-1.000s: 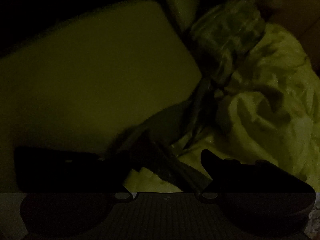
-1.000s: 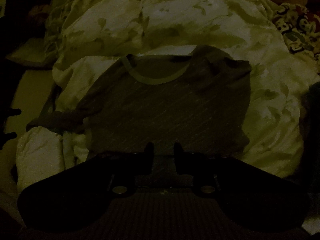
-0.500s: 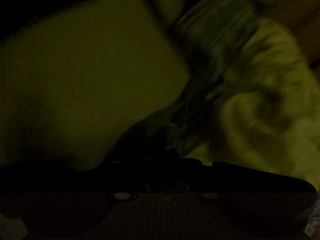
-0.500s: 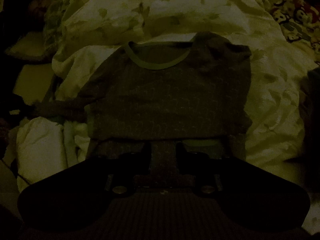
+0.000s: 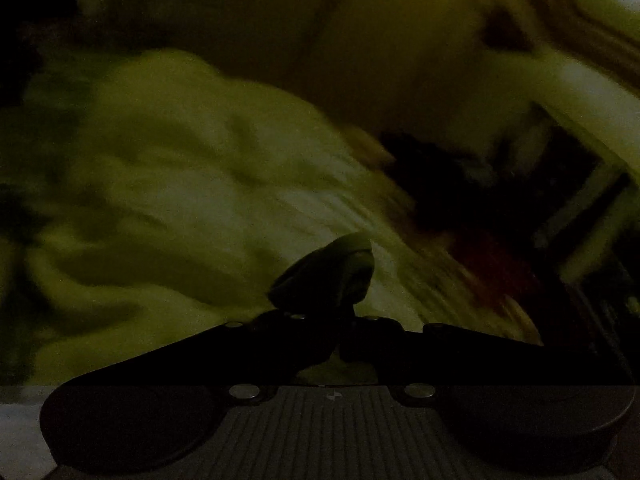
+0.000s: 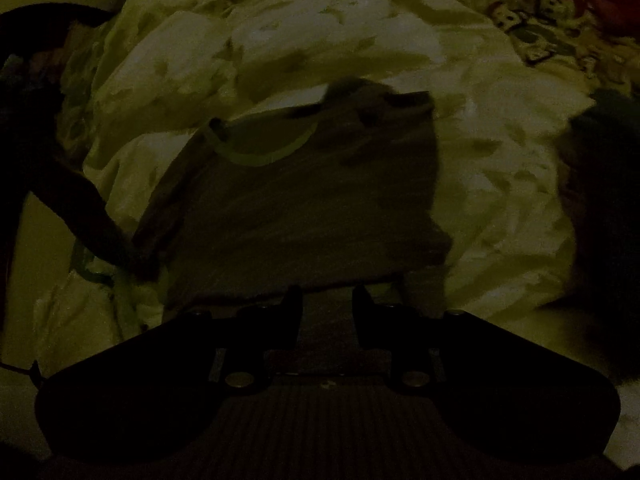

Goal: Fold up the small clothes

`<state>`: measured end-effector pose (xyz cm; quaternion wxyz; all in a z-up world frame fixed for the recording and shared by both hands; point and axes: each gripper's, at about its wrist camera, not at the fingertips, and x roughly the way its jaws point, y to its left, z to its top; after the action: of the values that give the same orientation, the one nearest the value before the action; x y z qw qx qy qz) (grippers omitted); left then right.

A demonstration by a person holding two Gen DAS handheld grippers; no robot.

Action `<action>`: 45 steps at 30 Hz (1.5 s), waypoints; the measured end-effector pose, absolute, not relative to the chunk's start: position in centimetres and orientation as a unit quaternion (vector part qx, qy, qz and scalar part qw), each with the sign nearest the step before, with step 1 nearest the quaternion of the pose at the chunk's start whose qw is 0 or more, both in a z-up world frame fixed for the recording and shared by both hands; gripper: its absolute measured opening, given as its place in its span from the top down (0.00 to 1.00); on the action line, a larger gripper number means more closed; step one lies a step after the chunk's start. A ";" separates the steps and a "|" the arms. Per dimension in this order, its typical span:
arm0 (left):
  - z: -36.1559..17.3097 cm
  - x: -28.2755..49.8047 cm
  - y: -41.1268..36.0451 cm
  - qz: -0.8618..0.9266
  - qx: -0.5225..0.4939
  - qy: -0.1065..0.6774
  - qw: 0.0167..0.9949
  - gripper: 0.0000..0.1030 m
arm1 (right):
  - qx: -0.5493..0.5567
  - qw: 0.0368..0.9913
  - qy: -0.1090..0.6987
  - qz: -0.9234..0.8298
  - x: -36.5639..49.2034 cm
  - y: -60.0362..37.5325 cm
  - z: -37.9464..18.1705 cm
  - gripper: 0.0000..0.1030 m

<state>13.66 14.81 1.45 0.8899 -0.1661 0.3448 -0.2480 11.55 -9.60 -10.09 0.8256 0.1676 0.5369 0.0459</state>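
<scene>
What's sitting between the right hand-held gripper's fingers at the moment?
In the right wrist view, the bottom hem of the dark shirt lies between the fingers of the right hand-held gripper; nothing else shows there.

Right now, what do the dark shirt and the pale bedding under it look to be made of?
The shirt looks like soft, matte knit fabric, probably cotton jersey: it lies limp, with a lighter band at the neckline. The bedding looks like thin woven cloth with a faint sheen: crumpled into puffy folds, printed with darker patches. The dim light leaves both open.

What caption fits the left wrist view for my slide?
Left gripper shut on a bunched sleeve, above the pale rumpled bedding; dim, blurred.
</scene>
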 end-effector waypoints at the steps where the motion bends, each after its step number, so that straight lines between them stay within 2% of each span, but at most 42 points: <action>1: 1.0 13.5 13.6 -0.272 -0.158 0.353 0.881 0.35 | 0.172 0.826 0.536 0.041 11.4 -10.1 -10.1 0.70; 4: -1.6 13.0 9.3 -0.332 -0.122 0.400 0.845 0.31 | 0.190 0.825 0.533 0.024 10.9 -11.7 -10.1 0.70; 5: -2.7 12.4 7.9 -0.342 -0.098 0.413 0.838 0.23 | 0.195 0.823 0.533 0.018 10.8 -12.2 -10.2 0.70; 6: -3.6 11.7 6.9 -0.348 -0.076 0.423 0.833 0.08 | 0.199 0.822 0.534 0.012 10.7 -12.6 -10.3 0.70; 7: -5.0 11.3 6.0 -0.356 -0.051 0.443 0.821 0.00 | 0.203 0.821 0.534 0.007 10.6 -13.0 -10.5 0.70; 11: -9.4 10.5 4.6 -0.365 0.022 0.498 0.786 0.00 | 0.212 0.816 0.537 -0.004 10.2 -14.0 -11.1 0.70; 16: -10.6 8.8 6.9 -0.359 0.043 0.522 0.773 0.00 | 0.203 0.817 0.539 0.014 10.2 -13.8 -11.5 0.70; 25: -11.4 11.5 13.3 -0.240 -0.001 0.543 0.804 0.00 | 0.052 0.843 0.528 0.086 13.3 -9.7 -13.0 0.71; 31: -11.4 14.7 17.3 -0.145 -0.082 0.543 0.823 0.00 | -0.005 0.828 0.546 0.130 15.5 -7.4 -15.0 0.71; 33: -11.6 15.9 18.7 -0.111 -0.128 0.543 0.823 0.00 | -0.011 0.822 0.554 0.134 15.7 -6.9 -15.6 0.81; 34: -11.7 16.5 19.4 -0.094 -0.152 0.543 0.821 0.00 | -0.014 0.820 0.555 0.138 15.7 -6.8 -15.5 0.94; 35: -11.9 17.1 20.1 -0.078 -0.177 0.543 0.817 0.00 | -0.015 0.823 0.551 0.137 15.4 -6.9 -15.2 0.97; 39: -12.7 19.5 21.4 -0.047 -0.238 0.545 0.802 0.00 | 0.032 0.839 0.529 0.121 14.2 -8.8 -12.6 0.97; 45: -13.1 22.3 17.8 -0.112 -0.155 0.557 0.808 0.00 | 0.110 0.848 0.511 0.091 11.4 -12.7 -9.4 0.98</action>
<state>22.26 17.83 -13.07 0.8081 -0.1553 0.5571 -0.1117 11.39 -12.70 -9.35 0.8476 0.1097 0.5111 0.0910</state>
